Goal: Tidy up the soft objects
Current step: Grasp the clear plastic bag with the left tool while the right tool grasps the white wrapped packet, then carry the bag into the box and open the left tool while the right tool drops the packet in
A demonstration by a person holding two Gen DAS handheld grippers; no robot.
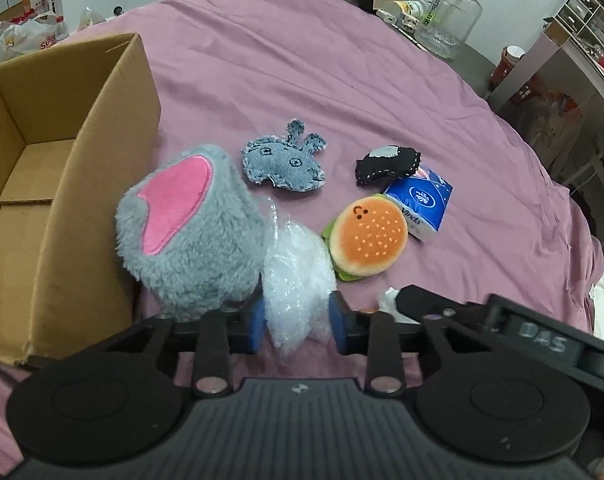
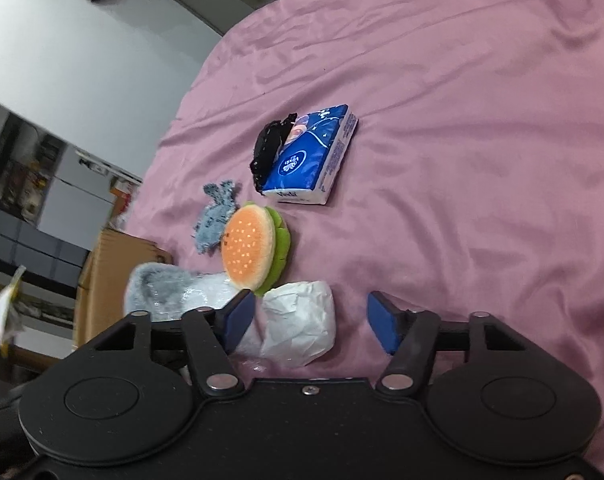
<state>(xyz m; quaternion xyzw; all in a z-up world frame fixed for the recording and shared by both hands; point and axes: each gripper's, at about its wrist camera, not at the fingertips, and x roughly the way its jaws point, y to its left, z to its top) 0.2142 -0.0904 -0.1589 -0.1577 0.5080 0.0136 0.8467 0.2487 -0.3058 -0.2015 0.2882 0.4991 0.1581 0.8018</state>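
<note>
Left gripper (image 1: 297, 326), right gripper (image 2: 311, 322): black ribbed bodies, blue pads (silver pivot screws).

Our left gripper (image 1: 297, 322) sits low at the 6 o'clock edge of its own view, its two blue pads drawn in against the sides of a clear plastic bag (image 1: 296, 276), pinching it between them. Our right gripper (image 2: 311, 322) is also at 6 o'clock in its view, tilted, with its blue pads spread wide; a white crumpled wad (image 2: 300, 328) lies between them, nearer the 9 o'clock pad.
</note>
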